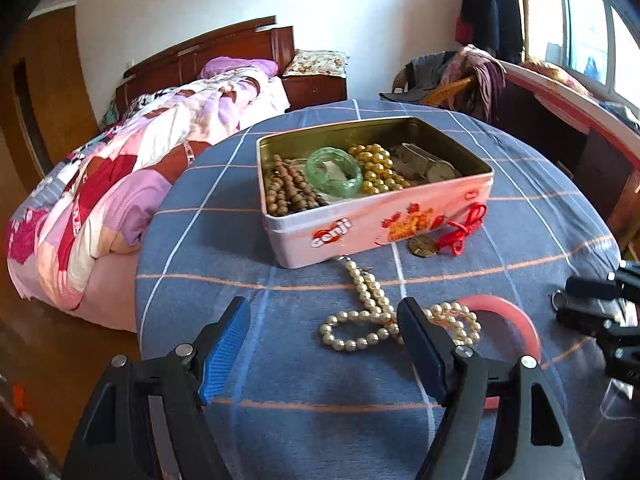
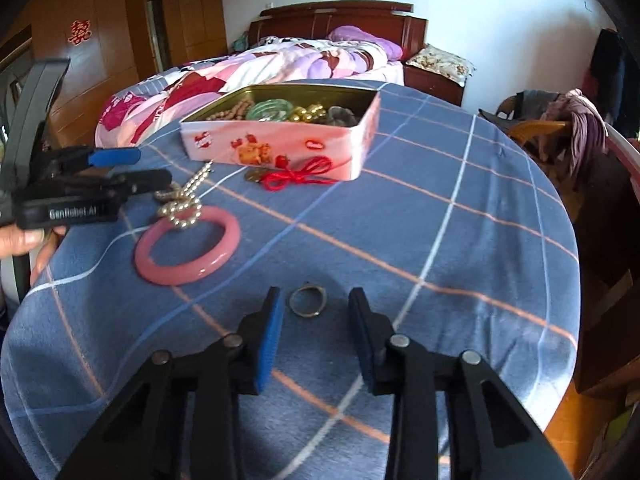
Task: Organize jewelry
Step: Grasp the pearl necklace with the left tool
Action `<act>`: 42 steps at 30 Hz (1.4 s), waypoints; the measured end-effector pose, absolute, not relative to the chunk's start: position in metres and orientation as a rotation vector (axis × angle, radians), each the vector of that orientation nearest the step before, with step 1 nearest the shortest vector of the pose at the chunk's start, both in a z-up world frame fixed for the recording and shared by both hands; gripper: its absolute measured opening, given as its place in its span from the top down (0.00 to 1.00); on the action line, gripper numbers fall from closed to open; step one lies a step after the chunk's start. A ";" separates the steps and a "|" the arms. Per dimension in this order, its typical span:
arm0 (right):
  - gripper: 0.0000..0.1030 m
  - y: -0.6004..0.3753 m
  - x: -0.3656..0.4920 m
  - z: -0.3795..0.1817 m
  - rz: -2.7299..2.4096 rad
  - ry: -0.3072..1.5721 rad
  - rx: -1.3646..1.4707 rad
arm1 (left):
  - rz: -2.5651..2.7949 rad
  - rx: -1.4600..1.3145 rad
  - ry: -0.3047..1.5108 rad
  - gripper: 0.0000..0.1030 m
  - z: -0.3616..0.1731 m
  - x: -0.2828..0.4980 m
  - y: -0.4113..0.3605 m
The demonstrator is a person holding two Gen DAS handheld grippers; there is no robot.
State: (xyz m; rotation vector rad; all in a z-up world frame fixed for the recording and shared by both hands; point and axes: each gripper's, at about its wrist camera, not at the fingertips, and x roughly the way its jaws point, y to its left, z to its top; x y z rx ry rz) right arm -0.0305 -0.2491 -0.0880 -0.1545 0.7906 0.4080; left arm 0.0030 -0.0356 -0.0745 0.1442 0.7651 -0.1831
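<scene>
Thin metal ring (image 2: pixel 307 300) between narrowed, untouching right tongs (image 2: pixel 316 304); left tongs (image 1: pixel 324 320) wide.

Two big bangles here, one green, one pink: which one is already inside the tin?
The green bangle; it lies in the tin among beads, while the pink bangle lies on the tablecloth.

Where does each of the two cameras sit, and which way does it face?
Left wrist: on the left gripper, angled down over its open fingers at the pearl necklace and tin; the right gripper's tips show at far right.
Right wrist: on the right gripper, angled down at the small ring between its fingers; the left gripper and a hand show at left.
Shared: tin, necklace, pink bangle, blue checked cloth, bed.
</scene>
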 end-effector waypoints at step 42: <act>0.64 -0.249 -0.019 -0.077 0.378 0.731 -0.150 | -0.305 0.059 0.770 0.95 -0.067 0.019 -0.020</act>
